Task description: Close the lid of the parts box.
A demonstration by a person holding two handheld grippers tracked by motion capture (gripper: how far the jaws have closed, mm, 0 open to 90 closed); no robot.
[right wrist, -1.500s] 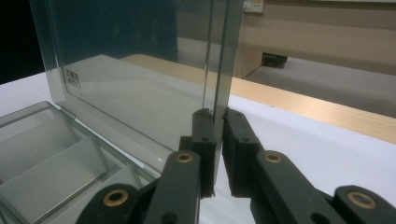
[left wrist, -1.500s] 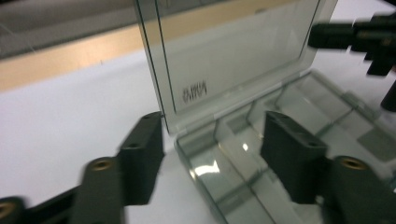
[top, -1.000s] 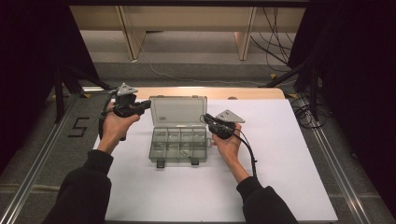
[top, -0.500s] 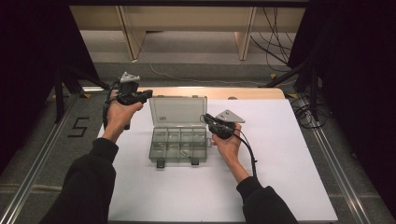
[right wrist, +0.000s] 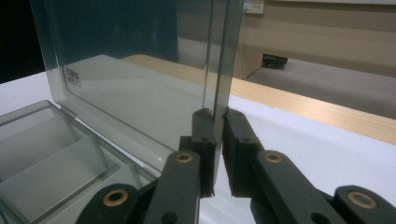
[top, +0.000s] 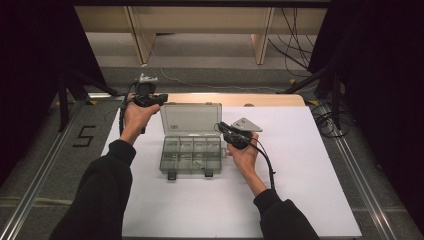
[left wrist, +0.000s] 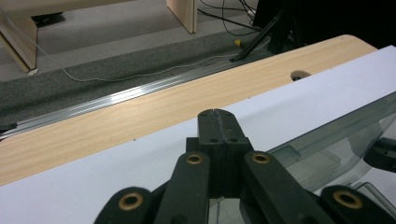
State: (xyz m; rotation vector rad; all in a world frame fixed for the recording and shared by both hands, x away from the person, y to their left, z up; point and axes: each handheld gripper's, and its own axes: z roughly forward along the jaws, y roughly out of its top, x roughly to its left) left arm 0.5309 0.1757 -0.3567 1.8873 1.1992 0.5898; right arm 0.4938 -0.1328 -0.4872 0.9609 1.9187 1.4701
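We see a clear grey compartment box lying open near the middle of the white sheet that covers the bench, its lid standing upright at the far side of the tray. Our right gripper sits at the right edge of that lid, and in the right gripper view its fingers close on the lid's thin side edge, one on each face of the panel, so the lid is pinched between them. The tray's dividers show to the left of those fingers in that view, and what the compartments hold is too small for us to tell. Our left gripper is held above the far left corner of the box, just beside the lid's upper left corner. In the left gripper view its fingers are pressed flat together with nothing between them, and the lid's clear edge runs past them at the lower right; we cannot tell whether they touch it. Beyond them lie the white sheet and the bare wooden strip of the bench. Both forearms wear dark sleeves, and a black cable trails from the right gripper along the wrist.
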